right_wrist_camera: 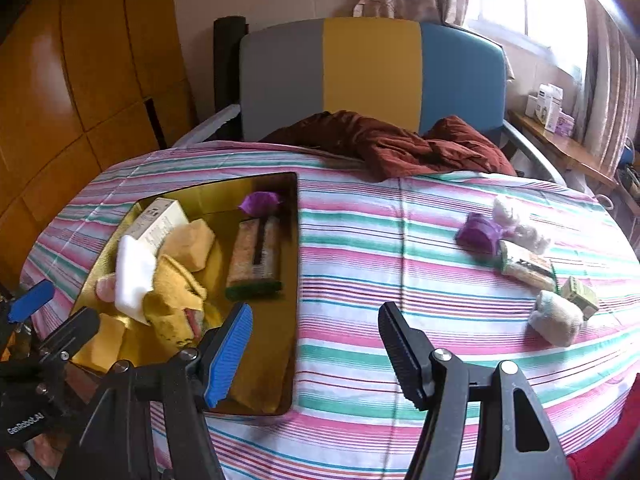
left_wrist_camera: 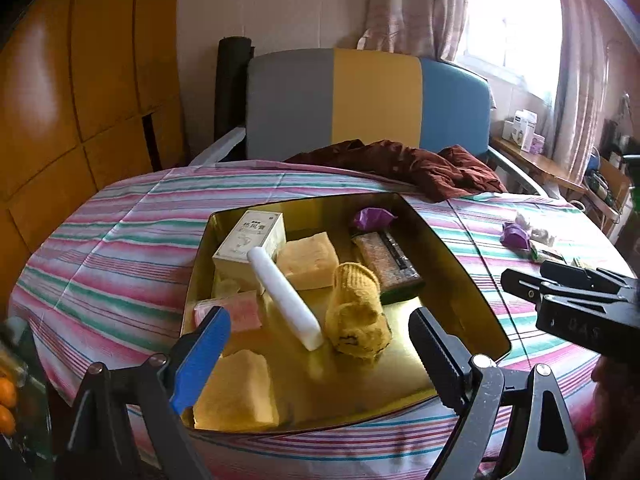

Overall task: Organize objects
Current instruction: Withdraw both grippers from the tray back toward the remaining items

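Observation:
A gold tray (left_wrist_camera: 460, 256) sits on the striped table and holds a white box (left_wrist_camera: 250, 242), a white tube (left_wrist_camera: 286, 300), a yellow sock (left_wrist_camera: 356, 312), yellow sponges (left_wrist_camera: 308, 260), a pink bar (left_wrist_camera: 236, 312), a purple wrapper (left_wrist_camera: 370, 218) and a scrub pad (left_wrist_camera: 386, 266). My left gripper (left_wrist_camera: 320, 344) is open and empty above the tray's near end. My right gripper (right_wrist_camera: 316, 332) is open and empty over the tray's right edge (right_wrist_camera: 298, 280). Loose on the table at the right lie a purple wrapper (right_wrist_camera: 478, 234), a white tissue (right_wrist_camera: 516, 220), a packet (right_wrist_camera: 524, 266), a small green box (right_wrist_camera: 580, 296) and a pale sock (right_wrist_camera: 556, 318).
A dark red cloth (right_wrist_camera: 400, 140) lies at the table's far edge before a grey, yellow and blue chair (right_wrist_camera: 372, 76). A wooden wardrobe (left_wrist_camera: 60, 100) stands at the left. A shelf with boxes (right_wrist_camera: 550, 108) is by the window. Oranges (left_wrist_camera: 6, 404) show at the lower left.

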A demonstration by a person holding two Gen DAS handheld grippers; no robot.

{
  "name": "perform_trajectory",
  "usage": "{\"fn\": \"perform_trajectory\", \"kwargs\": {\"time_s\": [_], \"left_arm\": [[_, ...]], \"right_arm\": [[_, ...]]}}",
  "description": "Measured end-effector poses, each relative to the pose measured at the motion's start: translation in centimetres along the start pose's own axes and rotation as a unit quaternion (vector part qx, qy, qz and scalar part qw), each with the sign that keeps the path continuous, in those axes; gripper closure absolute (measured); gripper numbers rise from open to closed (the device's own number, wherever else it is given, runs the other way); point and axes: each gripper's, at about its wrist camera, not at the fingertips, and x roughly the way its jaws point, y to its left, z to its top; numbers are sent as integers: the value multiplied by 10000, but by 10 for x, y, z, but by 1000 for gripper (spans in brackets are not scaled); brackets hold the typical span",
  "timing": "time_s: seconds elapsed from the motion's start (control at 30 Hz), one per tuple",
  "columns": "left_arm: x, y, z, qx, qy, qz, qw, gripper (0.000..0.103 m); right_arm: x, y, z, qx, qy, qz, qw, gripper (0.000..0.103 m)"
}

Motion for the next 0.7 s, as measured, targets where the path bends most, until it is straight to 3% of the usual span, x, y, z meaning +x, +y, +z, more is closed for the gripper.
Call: {"fn": "perform_trajectory", "kwargs": {"time_s": [0.7], "left_arm": [[0, -47, 15, 555, -44, -392, 9977, 12]], "right_arm": [[-17, -109, 23, 881, 104, -500, 9948, 37]]}}
